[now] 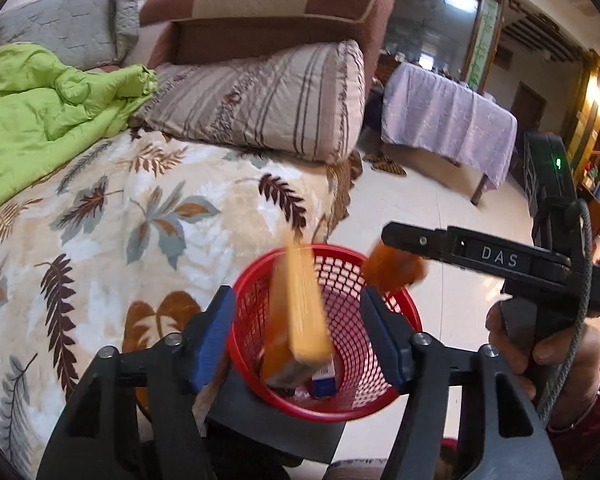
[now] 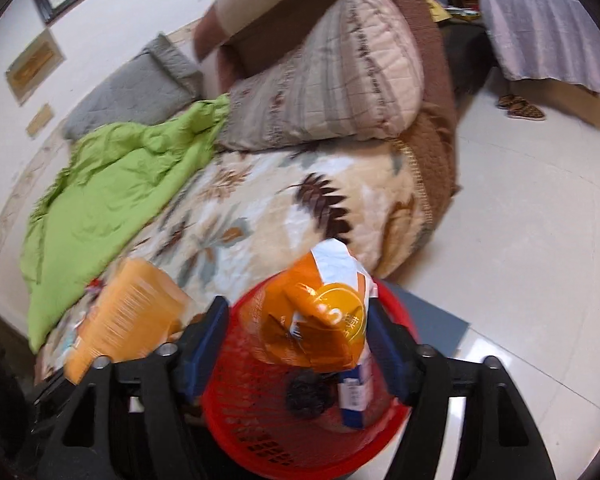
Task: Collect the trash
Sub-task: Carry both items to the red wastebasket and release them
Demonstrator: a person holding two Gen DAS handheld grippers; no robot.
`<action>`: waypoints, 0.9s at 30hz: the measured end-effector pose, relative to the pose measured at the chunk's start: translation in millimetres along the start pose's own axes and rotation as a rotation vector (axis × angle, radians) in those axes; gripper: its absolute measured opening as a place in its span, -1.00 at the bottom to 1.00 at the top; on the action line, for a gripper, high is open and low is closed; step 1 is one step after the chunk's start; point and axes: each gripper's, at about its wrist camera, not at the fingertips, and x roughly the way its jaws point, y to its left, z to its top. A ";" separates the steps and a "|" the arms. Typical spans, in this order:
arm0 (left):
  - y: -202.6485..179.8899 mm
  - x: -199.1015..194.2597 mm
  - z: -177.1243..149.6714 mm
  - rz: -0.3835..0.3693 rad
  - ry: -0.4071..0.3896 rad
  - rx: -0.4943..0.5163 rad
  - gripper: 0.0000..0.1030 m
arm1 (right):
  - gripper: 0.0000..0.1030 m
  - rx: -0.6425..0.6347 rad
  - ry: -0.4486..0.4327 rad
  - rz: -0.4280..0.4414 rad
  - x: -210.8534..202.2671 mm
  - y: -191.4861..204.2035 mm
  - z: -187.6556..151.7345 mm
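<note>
A red mesh basket stands beside the bed, under both grippers. My left gripper is open above it. A blurred yellow-orange box hangs loose between its blue pads, touching neither, its lower end inside the basket. The same box shows blurred at the left of the right wrist view. My right gripper is open over the basket with a crumpled orange-and-white packet between the pads, clear of the left pad. From the left wrist view, that packet sits at the black finger.
A small blue-and-white box and a dark lump lie in the basket. The bed has a leaf-patterned blanket, a green quilt and a striped pillow. Slippers lie on the tiled floor near a lilac-covered table.
</note>
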 end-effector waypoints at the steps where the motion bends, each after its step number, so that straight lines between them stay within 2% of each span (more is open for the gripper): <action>1: 2.4 -2.6 0.4 -0.003 -0.009 -0.006 0.23 | 0.58 0.009 -0.001 -0.001 -0.8 -2.1 0.2; 7: 34.2 -29.5 -9.8 0.081 -0.039 -0.045 0.26 | 0.58 0.004 -0.005 0.045 1.3 9.4 2.7; 12: 72.0 -57.0 -34.8 0.178 -0.036 -0.087 0.28 | 0.58 -0.040 0.043 0.125 16.9 45.1 -5.5; 20: 127.6 -109.4 -73.2 0.342 -0.064 -0.151 0.31 | 0.58 -0.223 0.123 0.252 44.7 144.1 -35.2; 27: 195.4 -161.0 -103.3 0.502 -0.115 -0.293 0.34 | 0.58 -0.359 0.179 0.312 81.6 241.0 -67.4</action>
